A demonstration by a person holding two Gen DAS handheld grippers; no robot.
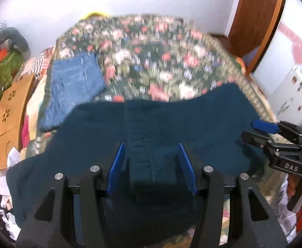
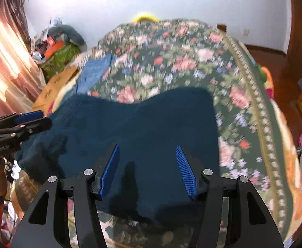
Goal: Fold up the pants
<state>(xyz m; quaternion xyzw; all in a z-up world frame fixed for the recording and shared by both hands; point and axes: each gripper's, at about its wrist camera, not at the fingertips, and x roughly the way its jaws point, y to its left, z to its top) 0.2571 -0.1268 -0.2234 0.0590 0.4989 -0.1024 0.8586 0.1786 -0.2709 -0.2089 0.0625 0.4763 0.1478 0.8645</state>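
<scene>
Dark pants [image 1: 155, 128] lay spread across the near part of a floral bedspread [image 1: 151, 62], one edge trailing off toward the left. Left gripper [image 1: 152, 165] hung over the middle of the cloth, jaws apart, nothing pinched between the blue pads [image 1: 115, 165]. Right gripper [image 2: 147, 167] hovered above the same pants, jaws likewise apart and empty (its shadow fell on the fabric below). Folded blue jeans [image 1: 74, 82] rested farther back on the left, just beside the dark pants.
</scene>
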